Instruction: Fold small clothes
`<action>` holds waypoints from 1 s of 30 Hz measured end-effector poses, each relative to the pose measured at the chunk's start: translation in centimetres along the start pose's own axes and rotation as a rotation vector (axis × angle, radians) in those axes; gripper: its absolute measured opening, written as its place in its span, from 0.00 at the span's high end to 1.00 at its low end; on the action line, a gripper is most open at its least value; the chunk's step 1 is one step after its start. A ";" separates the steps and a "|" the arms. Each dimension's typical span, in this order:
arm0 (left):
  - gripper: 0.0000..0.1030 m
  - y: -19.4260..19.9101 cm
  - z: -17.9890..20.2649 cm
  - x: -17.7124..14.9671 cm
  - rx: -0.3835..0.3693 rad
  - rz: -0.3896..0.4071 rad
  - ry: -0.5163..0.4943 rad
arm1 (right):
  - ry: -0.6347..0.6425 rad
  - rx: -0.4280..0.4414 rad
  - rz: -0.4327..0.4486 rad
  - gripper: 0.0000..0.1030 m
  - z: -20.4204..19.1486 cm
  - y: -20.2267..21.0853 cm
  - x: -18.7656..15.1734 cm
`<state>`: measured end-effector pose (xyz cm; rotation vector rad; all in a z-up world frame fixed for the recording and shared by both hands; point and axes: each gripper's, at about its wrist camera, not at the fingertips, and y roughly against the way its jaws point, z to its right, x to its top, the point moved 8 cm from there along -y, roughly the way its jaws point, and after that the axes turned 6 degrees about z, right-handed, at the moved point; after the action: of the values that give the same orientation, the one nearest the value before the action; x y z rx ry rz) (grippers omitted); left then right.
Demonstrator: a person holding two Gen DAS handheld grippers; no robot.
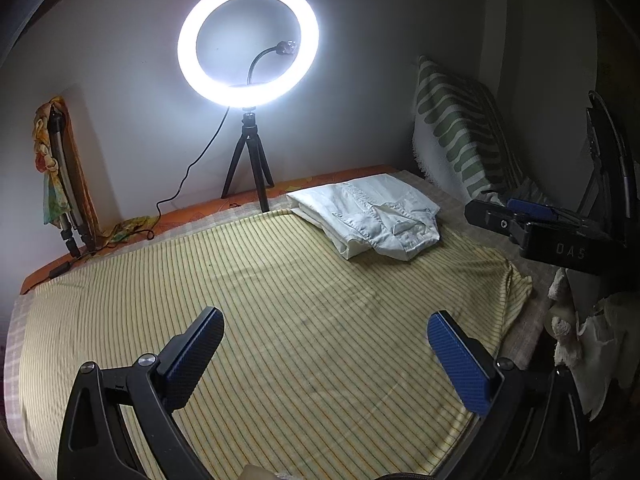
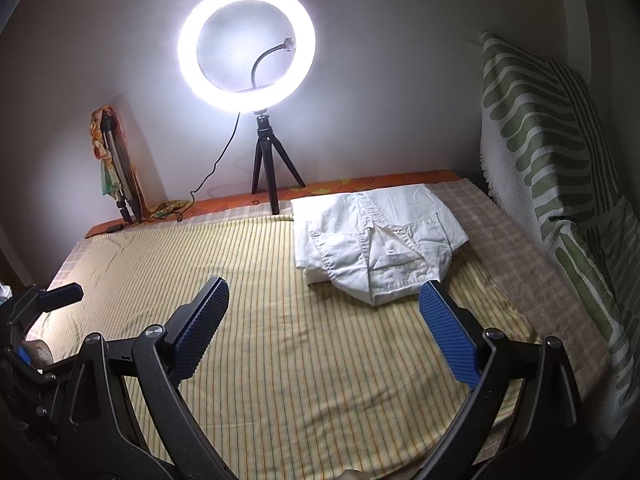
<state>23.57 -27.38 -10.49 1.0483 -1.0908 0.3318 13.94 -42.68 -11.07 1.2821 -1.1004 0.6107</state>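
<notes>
A folded white garment [image 1: 372, 214] lies at the far right of a yellow striped cloth [image 1: 260, 312] spread on the bed. It also shows in the right wrist view [image 2: 380, 240], on the same striped cloth [image 2: 300, 352]. My left gripper [image 1: 324, 336] is open and empty, hovering over the striped cloth well short of the garment. My right gripper [image 2: 324, 308] is open and empty, its right fingertip [image 2: 432, 296] just in front of the garment's near edge. The right gripper also shows at the right edge of the left wrist view [image 1: 520, 216].
A lit ring light on a black tripod [image 1: 248, 44] stands at the back edge, its cable trailing left. A green patterned cushion [image 2: 560, 168] leans on the right wall. A folded tripod with floral cloth [image 1: 60, 172] leans at the back left.
</notes>
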 end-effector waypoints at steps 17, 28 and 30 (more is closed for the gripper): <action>0.00 0.7 -0.3 -2.1 0.064 -0.019 -0.068 | -0.023 -0.043 0.037 0.00 -0.2 0.9 -1.5; 0.00 0.6 0.0 -2.6 0.086 -0.031 -0.078 | -0.024 -0.047 0.030 0.00 -0.1 0.7 -2.1; 0.00 0.6 0.0 -2.6 0.094 -0.031 -0.084 | -0.024 -0.045 0.031 0.00 -0.1 0.7 -2.2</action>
<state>21.93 -26.45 -12.42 1.1699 -1.1416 0.3195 12.51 -41.96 -12.70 1.2389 -1.1498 0.5917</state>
